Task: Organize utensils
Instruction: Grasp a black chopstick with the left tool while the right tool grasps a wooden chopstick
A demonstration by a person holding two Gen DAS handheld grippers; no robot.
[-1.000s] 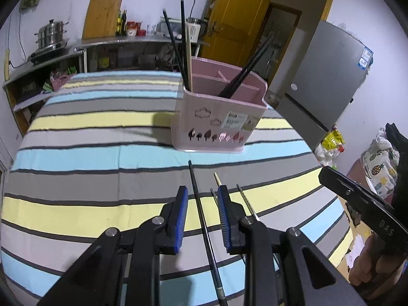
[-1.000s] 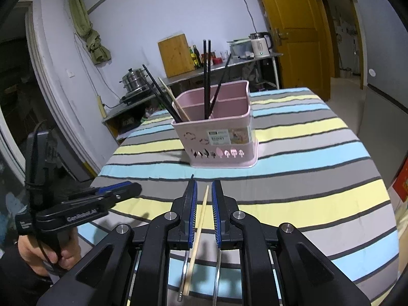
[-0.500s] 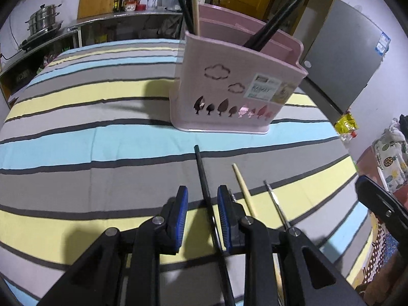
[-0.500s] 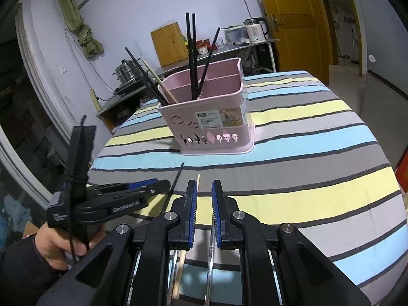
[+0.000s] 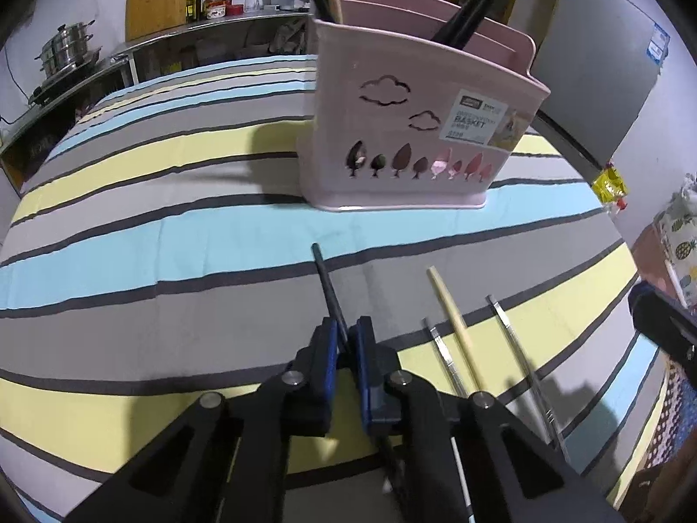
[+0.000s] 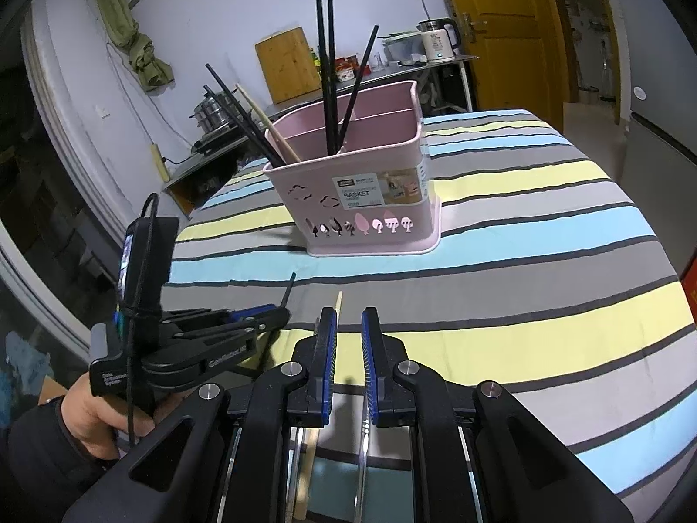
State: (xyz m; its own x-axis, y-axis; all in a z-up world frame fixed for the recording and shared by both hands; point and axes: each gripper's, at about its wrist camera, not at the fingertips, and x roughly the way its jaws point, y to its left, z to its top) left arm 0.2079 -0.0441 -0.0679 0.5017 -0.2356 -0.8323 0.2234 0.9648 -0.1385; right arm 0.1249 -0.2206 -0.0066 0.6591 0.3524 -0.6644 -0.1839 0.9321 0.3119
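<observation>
Low in the left wrist view, our left gripper [image 5: 346, 348] pinches the thin black chopstick [image 5: 327, 284] lying on the striped cloth, just short of the pink plastic utensil basket [image 5: 418, 130] above. We judge the pick is in hand; next comes lifting it and tipping it into a compartment, while our right gripper [image 6: 348, 340] hangs parted and empty.

pink basket [image 5: 418, 130], striped tablecloth [image 5: 174, 239], black chopstick [image 5: 329, 287]

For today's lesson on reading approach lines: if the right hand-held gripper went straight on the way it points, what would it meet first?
Probably the pink basket. The right hand-held gripper is open and points roughly at the basket's front wall, with only striped cloth between them. Depth is unclear, so if it is pitched downward, it could touch the cloth first.
</observation>
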